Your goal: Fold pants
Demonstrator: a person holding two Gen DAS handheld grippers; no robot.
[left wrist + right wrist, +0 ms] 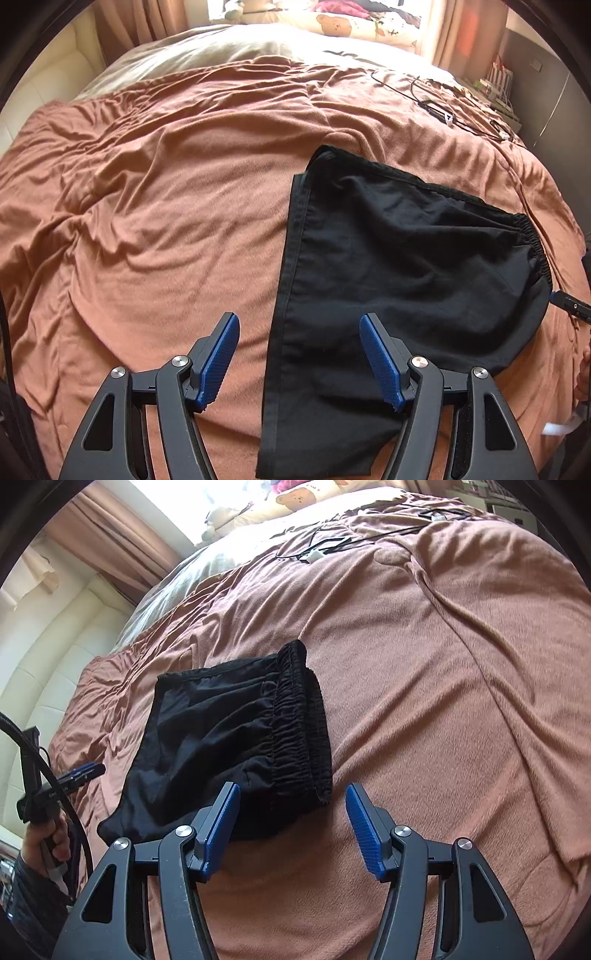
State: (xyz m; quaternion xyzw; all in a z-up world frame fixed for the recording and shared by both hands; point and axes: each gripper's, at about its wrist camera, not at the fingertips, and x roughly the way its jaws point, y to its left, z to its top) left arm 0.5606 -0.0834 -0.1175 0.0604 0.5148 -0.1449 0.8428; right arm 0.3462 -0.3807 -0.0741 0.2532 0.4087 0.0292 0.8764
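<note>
Black pants point(406, 266) lie folded into a compact rectangle on the brown blanket point(166, 221). The elastic waistband point(295, 731) faces the right side. My left gripper point(299, 332) is open and empty, hovering just above the near left edge of the pants. My right gripper point(291, 801) is open and empty, hovering near the waistband's near corner. The left gripper also shows at the left edge of the right wrist view point(79, 773), and the tip of the right gripper at the right edge of the left wrist view point(569, 304).
The brown blanket point(443, 664) covers a large bed. Black cables and a small white device point(317, 554) lie at the far side of the bed. A cream padded bed frame point(55, 664) stands at the left. Pillows point(351, 22) and curtains are at the far end.
</note>
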